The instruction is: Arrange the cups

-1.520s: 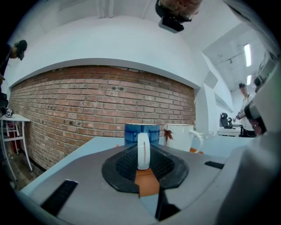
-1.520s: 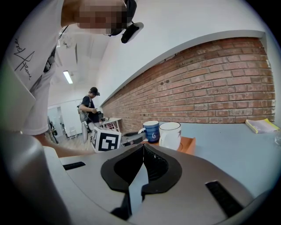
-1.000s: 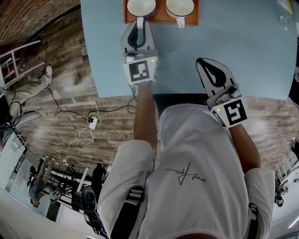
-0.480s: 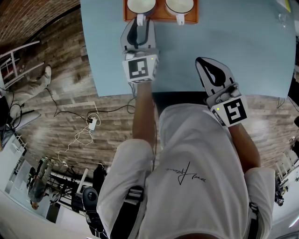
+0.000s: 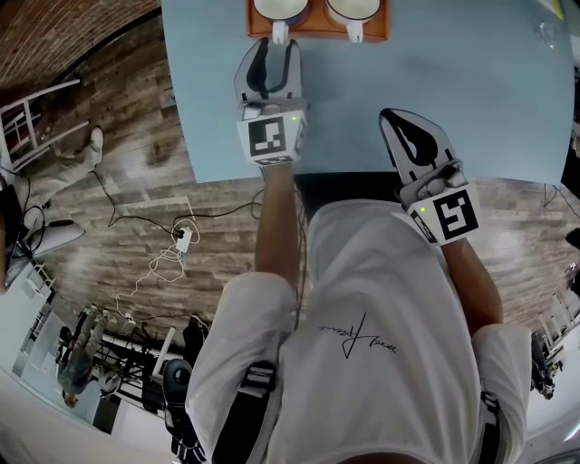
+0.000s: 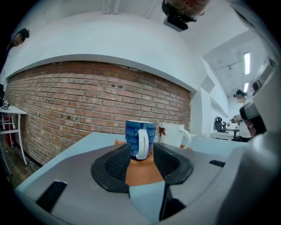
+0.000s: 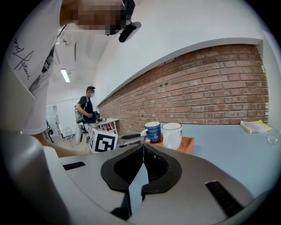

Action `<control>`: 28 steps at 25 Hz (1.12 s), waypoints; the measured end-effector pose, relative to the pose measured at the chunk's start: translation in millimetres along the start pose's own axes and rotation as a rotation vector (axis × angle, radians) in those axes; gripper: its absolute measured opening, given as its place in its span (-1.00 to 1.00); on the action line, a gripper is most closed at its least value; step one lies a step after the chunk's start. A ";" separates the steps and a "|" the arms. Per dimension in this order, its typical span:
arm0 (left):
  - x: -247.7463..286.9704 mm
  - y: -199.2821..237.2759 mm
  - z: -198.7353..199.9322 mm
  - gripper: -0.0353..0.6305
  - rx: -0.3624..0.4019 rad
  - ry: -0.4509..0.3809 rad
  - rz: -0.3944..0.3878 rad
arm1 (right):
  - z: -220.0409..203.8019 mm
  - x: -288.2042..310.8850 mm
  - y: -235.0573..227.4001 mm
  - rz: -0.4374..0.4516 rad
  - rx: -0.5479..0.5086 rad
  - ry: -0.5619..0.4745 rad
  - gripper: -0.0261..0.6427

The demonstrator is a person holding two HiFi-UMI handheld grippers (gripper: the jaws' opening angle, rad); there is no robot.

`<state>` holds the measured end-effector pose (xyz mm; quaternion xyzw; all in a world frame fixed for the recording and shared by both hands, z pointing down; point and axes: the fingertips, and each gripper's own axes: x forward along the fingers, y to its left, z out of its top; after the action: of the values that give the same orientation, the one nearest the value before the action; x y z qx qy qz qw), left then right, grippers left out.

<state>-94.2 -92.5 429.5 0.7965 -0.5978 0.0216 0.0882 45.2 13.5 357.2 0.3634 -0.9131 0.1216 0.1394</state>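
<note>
An orange tray lies at the table's far edge in the head view and carries two cups. The blue cup stands on the left and the white cup on the right, both upright with their handles toward me. My left gripper reaches the tray's near edge. Its jaws have just been opening, and the blue cup's white handle stands between the open tips with a gap on each side. My right gripper rests over the table near its front edge, shut and empty, well short of the tray.
The light blue table stretches right of the tray. A yellow booklet and a small clear glass lie at its far right. A brick wall stands behind it. A person stands far off by a white table.
The left gripper's jaws have spread apart off the blue cup's handle, which they pinched a second ago. Both grippers stay in place, and the cups have not moved on the tray.
</note>
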 end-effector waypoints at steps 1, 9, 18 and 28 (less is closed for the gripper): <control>-2.6 1.2 1.0 -0.46 -0.008 0.000 0.002 | 0.5 0.5 1.3 -0.002 0.002 -0.004 -0.86; -27.1 10.6 10.9 -0.47 -0.037 0.010 -0.003 | 13.3 7.0 13.7 -0.006 0.011 -0.037 -0.86; -53.6 1.2 30.0 -0.84 -0.034 -0.002 -0.034 | 26.4 10.5 25.9 -0.011 0.005 -0.077 -0.86; -72.5 -19.4 73.3 -0.87 -0.091 0.020 -0.115 | 48.0 6.0 27.3 -0.074 0.017 -0.132 -0.86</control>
<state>-101.4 -30.7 345.1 0.8243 -0.5508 -0.0029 0.1313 14.0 13.4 311.2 0.4052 -0.9053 0.0998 0.0799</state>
